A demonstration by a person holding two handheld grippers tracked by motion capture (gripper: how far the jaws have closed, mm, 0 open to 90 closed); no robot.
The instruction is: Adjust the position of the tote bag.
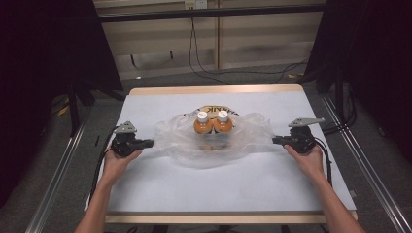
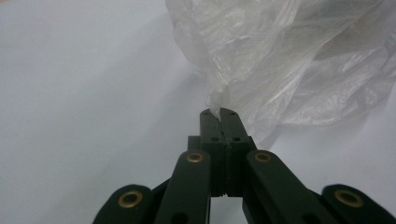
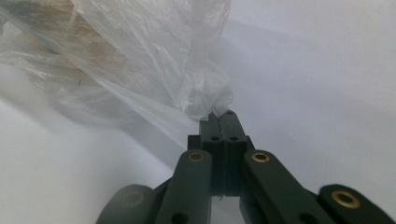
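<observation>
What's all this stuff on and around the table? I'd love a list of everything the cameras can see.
plastic bag: one, clear and crinkled, middle of the table, stretched between the two grippers
bottles: two, orange with white caps, side by side, seemingly inside the bag
dark printed item: one, black with pale lettering, partly hidden behind the bottles; cannot tell what it is
table: one, white top with a wooden edge
cables: several, black, on the floor beyond the table
left gripper: one, black, shut on the bag's left end
right gripper: one, black, shut on the bag's right end
hands: two, each holding a gripper, entering from the near edge
</observation>
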